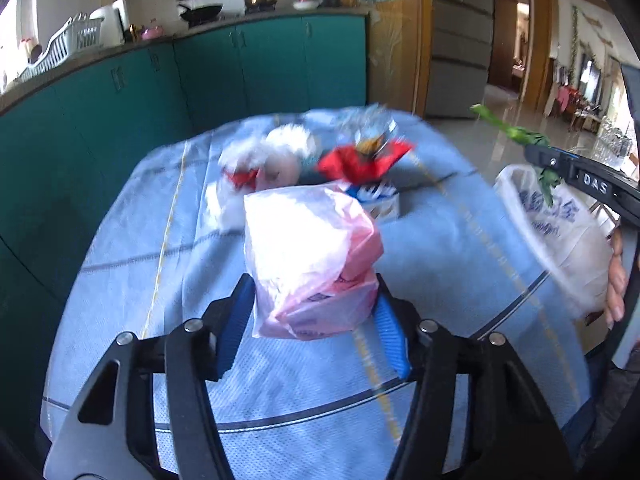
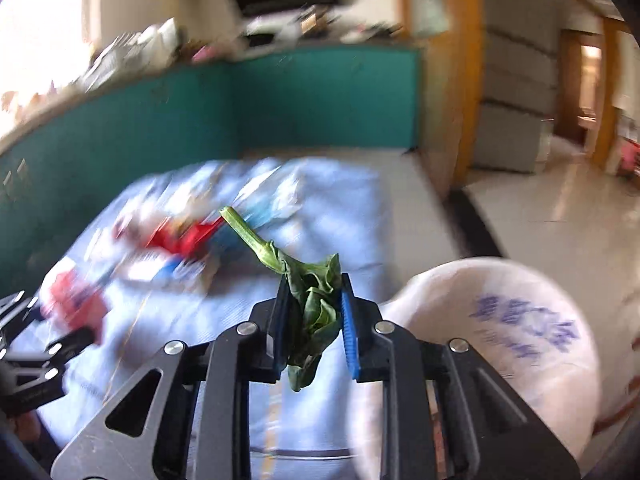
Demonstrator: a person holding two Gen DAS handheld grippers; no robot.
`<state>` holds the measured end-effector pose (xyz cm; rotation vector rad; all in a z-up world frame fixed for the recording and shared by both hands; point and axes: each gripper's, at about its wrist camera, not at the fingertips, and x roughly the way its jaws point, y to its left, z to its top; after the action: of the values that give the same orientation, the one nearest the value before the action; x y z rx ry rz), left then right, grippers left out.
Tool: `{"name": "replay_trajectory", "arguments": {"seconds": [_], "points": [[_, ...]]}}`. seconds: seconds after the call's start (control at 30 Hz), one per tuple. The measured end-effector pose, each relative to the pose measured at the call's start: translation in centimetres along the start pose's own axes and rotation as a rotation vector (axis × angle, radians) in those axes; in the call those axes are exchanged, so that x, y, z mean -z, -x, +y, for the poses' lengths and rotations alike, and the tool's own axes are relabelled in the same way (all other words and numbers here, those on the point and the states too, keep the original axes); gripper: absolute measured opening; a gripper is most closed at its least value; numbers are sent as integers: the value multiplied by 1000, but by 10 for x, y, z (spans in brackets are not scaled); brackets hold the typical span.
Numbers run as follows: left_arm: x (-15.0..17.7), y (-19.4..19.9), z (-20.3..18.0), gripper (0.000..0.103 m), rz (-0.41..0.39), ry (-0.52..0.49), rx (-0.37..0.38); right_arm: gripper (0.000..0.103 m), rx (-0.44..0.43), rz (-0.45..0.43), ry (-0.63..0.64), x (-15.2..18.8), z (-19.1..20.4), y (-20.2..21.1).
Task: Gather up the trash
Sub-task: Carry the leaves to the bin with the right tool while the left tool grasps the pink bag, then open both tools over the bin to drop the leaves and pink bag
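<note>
While both grippers carry trash over the blue-clothed table (image 1: 120, 248), we risk dropping either piece short of the bag.

On the left, our left gripper (image 1: 316, 320) clamps a pink plastic bag (image 1: 312, 256), whose thin film could slide off the pads. Further right, the remaining wrappers (image 1: 360, 160) still lie on the cloth. Our right gripper (image 2: 312, 320) pinches a limp green leaf (image 2: 312, 300), stalk poking forward; it may tear or catch the rim of the white trash bag (image 2: 500, 320), which seems open, though blur hides its mouth.
</note>
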<state>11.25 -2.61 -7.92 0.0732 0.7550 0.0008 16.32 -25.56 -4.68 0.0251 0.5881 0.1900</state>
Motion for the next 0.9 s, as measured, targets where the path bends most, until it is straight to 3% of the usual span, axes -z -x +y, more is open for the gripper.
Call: {"name": "replay_trajectory", "arguments": {"seconds": [0.07,0.13,0.3,0.4,0.5,0.6,0.63,0.7,0.9], "points": [[-8,8,-10,59,-24,-14,29,24,125,-65,-29,-1,-21,14],[-15,13,-23,59,-41,-35,62,24,167,-74,-75,1,-42,21],[-37,14,-79,59,-61,-103,179,24,259,29,-192,22,-101,24],[-50,7,-124,59,-70,-154,258,24,397,102,-284,38,-134,24],[-58,-4,-171,60,-55,-205,374,24,421,135,-383,51,-156,24],[-56,-16,-216,66,-49,-281,440,24,415,125,-426,54,-165,28],[-53,-20,-229,75,-51,-316,449,24,406,124,-425,54,-166,28],[-47,-28,-246,84,-69,-356,409,24,387,129,-413,54,-164,26],[-41,-30,-227,88,-76,-312,327,24,339,138,-355,46,-152,21]]}}
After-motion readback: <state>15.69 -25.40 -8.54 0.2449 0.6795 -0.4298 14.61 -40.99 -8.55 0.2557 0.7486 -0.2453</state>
